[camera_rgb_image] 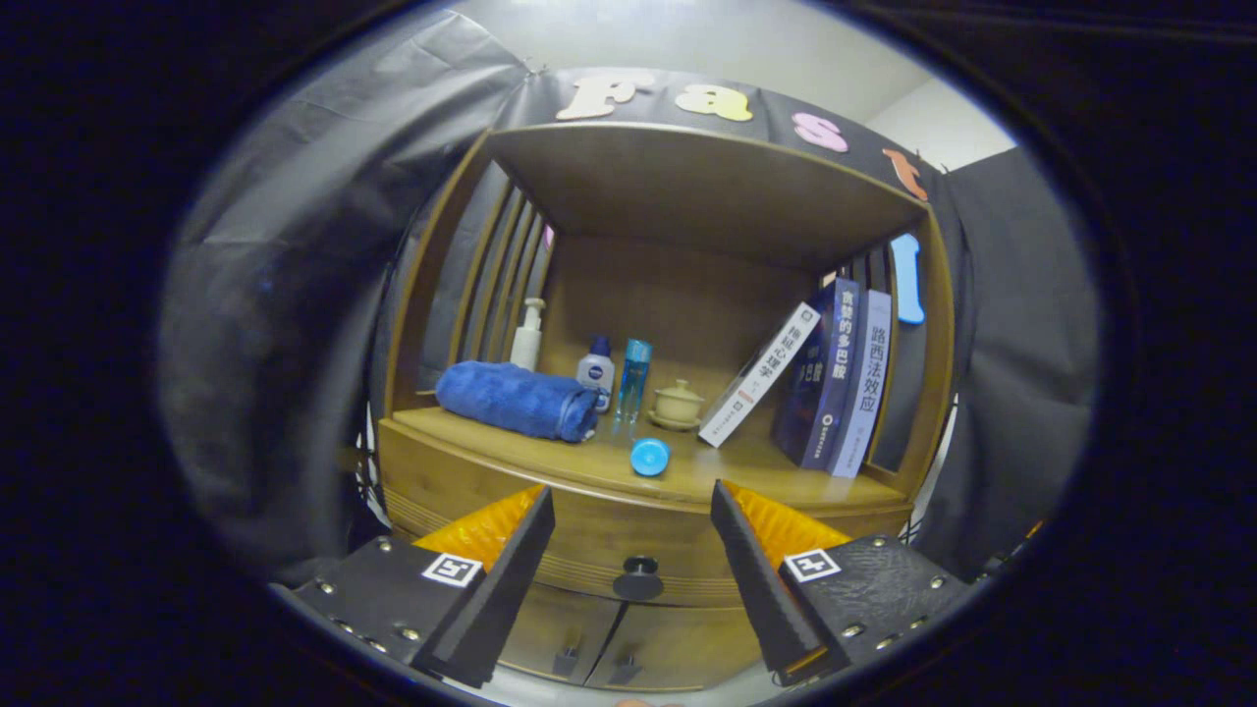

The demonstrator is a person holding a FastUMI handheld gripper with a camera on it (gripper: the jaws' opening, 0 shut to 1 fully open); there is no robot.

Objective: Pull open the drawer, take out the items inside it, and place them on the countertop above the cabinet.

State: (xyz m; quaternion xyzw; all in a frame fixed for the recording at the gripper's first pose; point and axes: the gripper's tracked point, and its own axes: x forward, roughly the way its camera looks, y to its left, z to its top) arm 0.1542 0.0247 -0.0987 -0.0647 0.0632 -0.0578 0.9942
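A wooden cabinet (471,471) stands against the booth's black cloth wall, with an open shelf bay above and a closed drawer (589,535) below its top surface, the table (756,471). Under the drawer are two lower doors (628,643). The drawer's dark round knob (638,581) sits between the fingers of the tool (633,496) and a little beyond them.

On the table, a rolled blue towel (516,400) lies to the left. Three books (835,378) stand at the right, the leftmost leaning over. Behind the towel stands a white pump bottle (527,336); beside it are a small white bottle with a blue cap (595,371) and a tall clear blue bottle (633,378). A small lidded cup on a saucer (678,405) sits near the back. A small round blue object (650,457), perhaps a lid, rests near the front edge.

The tool is spread wide and grips nothing.
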